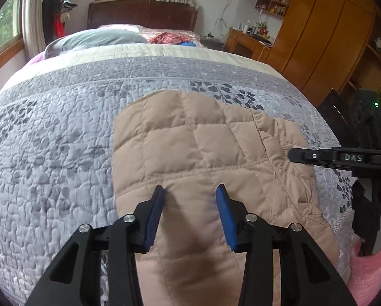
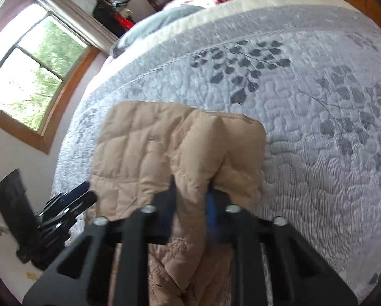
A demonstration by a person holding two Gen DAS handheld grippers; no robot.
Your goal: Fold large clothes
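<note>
A beige quilted jacket point(image 1: 203, 140) lies folded on the grey leaf-patterned bedspread point(image 1: 63, 140) near the bed's front edge. My left gripper point(image 1: 190, 191) holds its near edge: padded fabric fills the gap between the blue pads point(image 1: 156, 211) and hides the crossbar. In the right wrist view the jacket point(image 2: 144, 148) is bunched into a raised fold, and my right gripper point(image 2: 191, 186) is shut on that fold, slightly blurred. The right gripper point(image 1: 291, 154) also shows at the jacket's right edge, and the left gripper point(image 2: 87, 193) at its left edge.
The bedspread point(image 2: 318, 153) stretches far beyond the jacket. A grey pillow point(image 1: 98, 38) and red and blue clothes point(image 1: 172, 38) lie by the dark headboard point(image 1: 142, 12). A wooden wardrobe point(image 1: 330, 38) stands right, a window point(image 2: 32, 76) left. Pink cloth point(image 1: 366, 275) hangs at the near right.
</note>
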